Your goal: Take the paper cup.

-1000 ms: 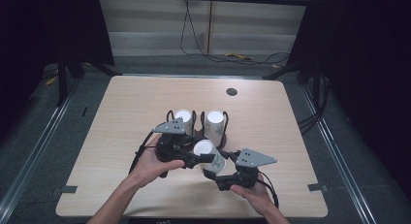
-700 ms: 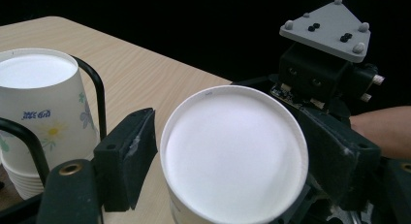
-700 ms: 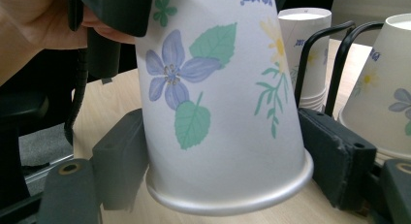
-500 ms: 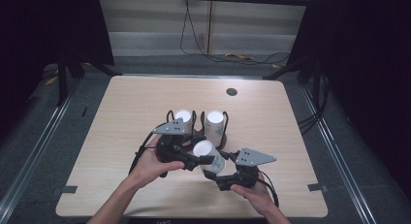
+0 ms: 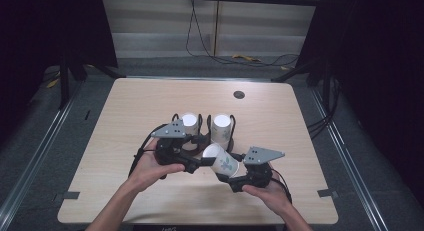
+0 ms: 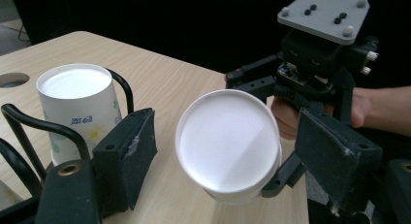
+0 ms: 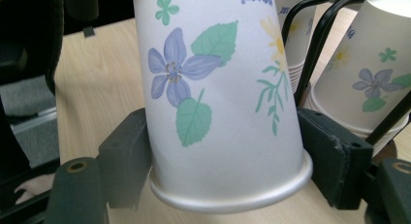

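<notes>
Roughly midway I'd guess: my right gripper (image 5: 235, 175) pinches the flowered paper cup (image 5: 222, 161) near its rim (tilted, white base toward my left), held over the near table (image 5: 125, 111), while my left gripper (image 6: 228, 151), jaws just closing, straddles its base without pressing yet.
</notes>
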Action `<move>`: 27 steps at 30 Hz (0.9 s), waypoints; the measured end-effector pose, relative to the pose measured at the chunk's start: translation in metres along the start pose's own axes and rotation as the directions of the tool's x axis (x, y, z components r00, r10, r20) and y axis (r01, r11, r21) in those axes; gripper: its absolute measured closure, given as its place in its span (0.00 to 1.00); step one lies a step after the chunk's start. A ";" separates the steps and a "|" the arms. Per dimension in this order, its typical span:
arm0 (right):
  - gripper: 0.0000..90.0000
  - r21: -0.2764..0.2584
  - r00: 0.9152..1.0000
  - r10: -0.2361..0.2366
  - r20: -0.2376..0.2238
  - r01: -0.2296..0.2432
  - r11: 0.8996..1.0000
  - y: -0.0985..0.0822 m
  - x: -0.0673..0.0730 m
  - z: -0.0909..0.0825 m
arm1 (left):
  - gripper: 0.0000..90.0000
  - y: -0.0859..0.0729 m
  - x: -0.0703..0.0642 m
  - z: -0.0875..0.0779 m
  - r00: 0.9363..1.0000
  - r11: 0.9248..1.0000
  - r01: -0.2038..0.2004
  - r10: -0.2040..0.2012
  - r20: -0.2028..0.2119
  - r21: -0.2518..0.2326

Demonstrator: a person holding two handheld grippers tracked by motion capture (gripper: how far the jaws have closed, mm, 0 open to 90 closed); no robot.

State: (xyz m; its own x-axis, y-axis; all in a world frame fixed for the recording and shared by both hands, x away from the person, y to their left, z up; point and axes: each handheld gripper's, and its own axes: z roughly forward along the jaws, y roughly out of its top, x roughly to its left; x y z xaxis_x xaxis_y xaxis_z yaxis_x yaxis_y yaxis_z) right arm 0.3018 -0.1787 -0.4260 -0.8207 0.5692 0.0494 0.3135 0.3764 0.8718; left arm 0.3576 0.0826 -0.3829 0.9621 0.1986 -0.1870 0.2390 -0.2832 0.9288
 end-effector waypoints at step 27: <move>0.29 0.297 0.988 -0.149 -0.026 0.150 0.943 0.027 -0.007 0.013 | 0.19 -0.009 0.011 -0.011 0.999 0.997 -0.017 0.020 -0.045 0.069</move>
State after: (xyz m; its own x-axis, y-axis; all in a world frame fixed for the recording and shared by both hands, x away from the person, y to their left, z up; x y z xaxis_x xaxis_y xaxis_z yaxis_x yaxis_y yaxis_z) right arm 0.3221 -0.1633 -0.4092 -0.8703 0.4877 -0.0687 0.3144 0.6576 0.6846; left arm 0.3643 0.0975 -0.3894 0.9596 0.2354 -0.1538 0.2315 -0.3509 0.9073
